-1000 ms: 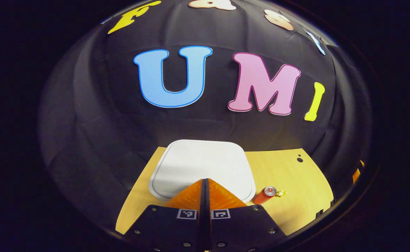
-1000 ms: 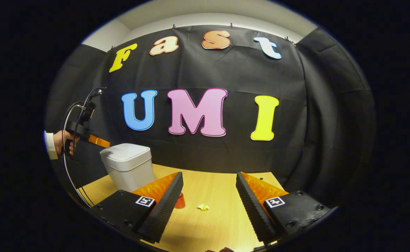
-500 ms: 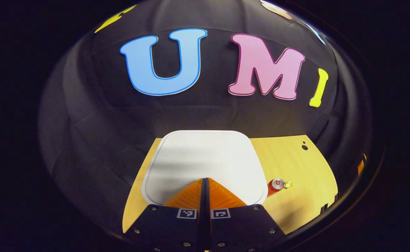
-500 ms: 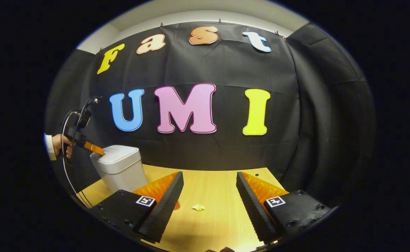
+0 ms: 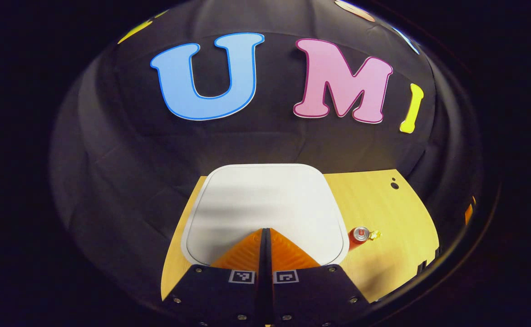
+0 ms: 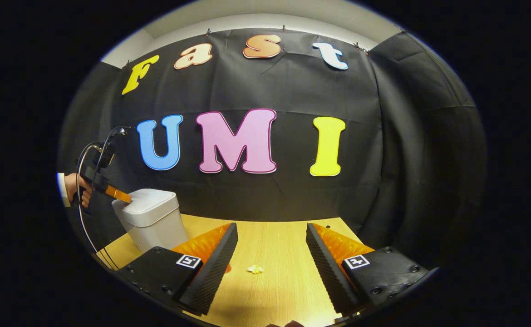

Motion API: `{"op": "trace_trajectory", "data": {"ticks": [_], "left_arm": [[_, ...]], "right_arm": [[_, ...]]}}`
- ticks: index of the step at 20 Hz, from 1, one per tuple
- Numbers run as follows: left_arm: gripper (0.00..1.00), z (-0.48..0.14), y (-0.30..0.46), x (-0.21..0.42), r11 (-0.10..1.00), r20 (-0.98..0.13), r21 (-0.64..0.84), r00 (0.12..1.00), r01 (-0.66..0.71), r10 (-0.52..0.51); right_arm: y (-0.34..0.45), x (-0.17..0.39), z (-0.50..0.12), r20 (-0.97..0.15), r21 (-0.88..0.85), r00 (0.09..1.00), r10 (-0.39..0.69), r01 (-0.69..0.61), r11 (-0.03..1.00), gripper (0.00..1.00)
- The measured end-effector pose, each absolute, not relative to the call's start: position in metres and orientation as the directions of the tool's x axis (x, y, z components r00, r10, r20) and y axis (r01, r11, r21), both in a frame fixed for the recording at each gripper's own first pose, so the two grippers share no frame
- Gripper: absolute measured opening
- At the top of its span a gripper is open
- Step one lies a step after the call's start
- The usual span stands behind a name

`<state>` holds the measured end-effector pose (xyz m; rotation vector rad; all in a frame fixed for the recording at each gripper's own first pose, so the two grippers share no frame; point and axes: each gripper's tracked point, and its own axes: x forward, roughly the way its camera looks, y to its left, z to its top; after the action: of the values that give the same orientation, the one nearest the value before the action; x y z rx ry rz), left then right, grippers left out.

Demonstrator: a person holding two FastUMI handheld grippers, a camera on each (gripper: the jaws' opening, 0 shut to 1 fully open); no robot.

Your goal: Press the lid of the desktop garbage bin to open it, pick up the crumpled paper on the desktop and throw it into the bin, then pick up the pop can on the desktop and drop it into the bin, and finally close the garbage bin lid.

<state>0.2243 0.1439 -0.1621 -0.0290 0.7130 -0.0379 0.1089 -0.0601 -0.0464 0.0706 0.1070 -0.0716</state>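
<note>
The white garbage bin [image 6: 149, 222] stands at the table's left, its flat lid [image 5: 265, 204] down. My left gripper [image 5: 265, 230] is shut with nothing between its fingers, and its tips rest on the near edge of the lid. From the right gripper view, the left gripper [image 6: 127, 198] touches the lid's left side, held by a hand [image 6: 71, 187]. A red pop can [image 5: 359, 235] stands just right of the bin, with a small crumpled yellowish paper [image 5: 375, 235] beside it. My right gripper [image 6: 271, 247] hangs open above the table, and the crumpled paper [image 6: 255, 269] lies between its fingers, farther off.
The wooden table [image 6: 270, 290] runs up to the black cloth wall. A small dark hole [image 5: 394, 185] marks the table's far right part. A cable [image 6: 86, 154] loops above the left gripper.
My left gripper has come down and forward onto the bin lid, which looms larger now. The right gripper has drifted slightly, staying open.
</note>
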Motion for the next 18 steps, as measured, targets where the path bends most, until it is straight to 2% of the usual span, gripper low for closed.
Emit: {"op": "trace_trajectory", "data": {"ticks": [7, 13, 18], "left_arm": [[0.01, -0.148, 0.142, 0.229, 0.998, -0.584, 0.046, 0.812, 0.040, -0.006], [0.01, -0.095, 0.142, 0.246, 0.991, -0.450, 0.126, 0.893, 0.053, 0.010], [0.01, -0.052, 0.143, 0.245, 0.992, -0.350, 0.124, 0.936, 0.027, 0.018]], "right_arm": [[-0.064, 0.114, -0.045, -0.120, 0.042, 0.990, -0.073, 0.079, 0.996, 0.98], [-0.065, 0.115, -0.038, -0.106, 0.021, 0.991, -0.086, 0.089, 0.996, 0.98], [-0.058, 0.118, -0.032, -0.092, 0.010, 0.993, -0.080, 0.081, 0.997, 0.98]]}}
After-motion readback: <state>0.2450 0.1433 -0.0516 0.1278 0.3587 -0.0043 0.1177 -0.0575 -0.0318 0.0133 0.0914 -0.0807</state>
